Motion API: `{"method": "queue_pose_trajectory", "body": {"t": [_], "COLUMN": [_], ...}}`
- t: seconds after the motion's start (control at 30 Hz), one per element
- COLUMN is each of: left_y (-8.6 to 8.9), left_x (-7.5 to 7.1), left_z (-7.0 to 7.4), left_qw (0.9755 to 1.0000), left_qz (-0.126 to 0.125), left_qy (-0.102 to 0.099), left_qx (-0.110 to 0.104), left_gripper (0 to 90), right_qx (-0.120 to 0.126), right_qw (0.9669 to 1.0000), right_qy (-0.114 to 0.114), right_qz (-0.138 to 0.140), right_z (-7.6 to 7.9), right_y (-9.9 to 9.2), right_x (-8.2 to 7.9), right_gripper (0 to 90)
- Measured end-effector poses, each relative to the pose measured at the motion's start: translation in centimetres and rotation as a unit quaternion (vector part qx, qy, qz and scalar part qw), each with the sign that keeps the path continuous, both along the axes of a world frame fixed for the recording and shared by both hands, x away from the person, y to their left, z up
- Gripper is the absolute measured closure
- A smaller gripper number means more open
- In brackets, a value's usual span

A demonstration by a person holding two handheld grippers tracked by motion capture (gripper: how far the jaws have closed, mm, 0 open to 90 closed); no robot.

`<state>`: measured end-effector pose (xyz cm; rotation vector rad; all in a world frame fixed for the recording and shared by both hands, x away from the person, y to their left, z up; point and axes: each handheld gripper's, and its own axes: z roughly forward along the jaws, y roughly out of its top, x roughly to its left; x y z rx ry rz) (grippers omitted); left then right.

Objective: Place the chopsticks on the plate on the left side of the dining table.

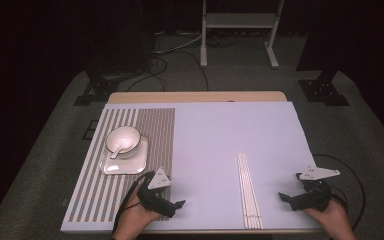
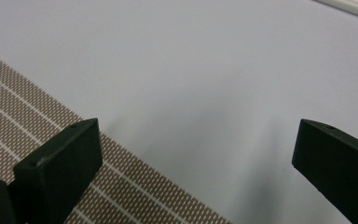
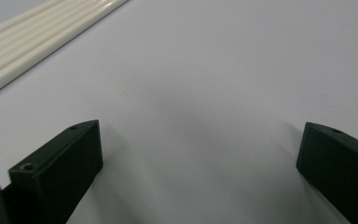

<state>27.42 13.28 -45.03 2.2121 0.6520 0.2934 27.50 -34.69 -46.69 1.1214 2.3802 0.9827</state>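
Resting wide open, both hand-held grippers [image 1: 179, 204] [image 1: 285, 198] hold nothing.

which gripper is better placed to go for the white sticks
Right, probably. The right gripper is open beside the white sticks; the left gripper, also open, sits by the striped mat.

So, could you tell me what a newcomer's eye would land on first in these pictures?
Probably the white bowl with a spoon in it, sitting on a square white plate on the striped placemat at the table's left. Next, the bundle of white chopsticks lying lengthwise right of centre. Near the front edge, the left tool and right tool both stand open, holding nothing.
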Motion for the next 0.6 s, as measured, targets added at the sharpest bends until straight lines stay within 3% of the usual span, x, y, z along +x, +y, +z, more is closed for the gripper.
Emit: {"method": "queue_pose_trajectory", "body": {"t": [0.6], "left_y": [-3.5], "left_x": [0.0], "left_z": [1.5], "left_qw": [0.9991], "left_qz": [-0.034], "left_qy": [-0.003], "left_qx": [-0.026], "left_gripper": [0.1], "right_qx": [0.0], "right_qw": [1.0], "right_qy": [-0.001], "right_qz": [0.0], "right_z": [0.0], "right_y": [0.0], "right_x": [0.0], "right_gripper": [0.0]}}
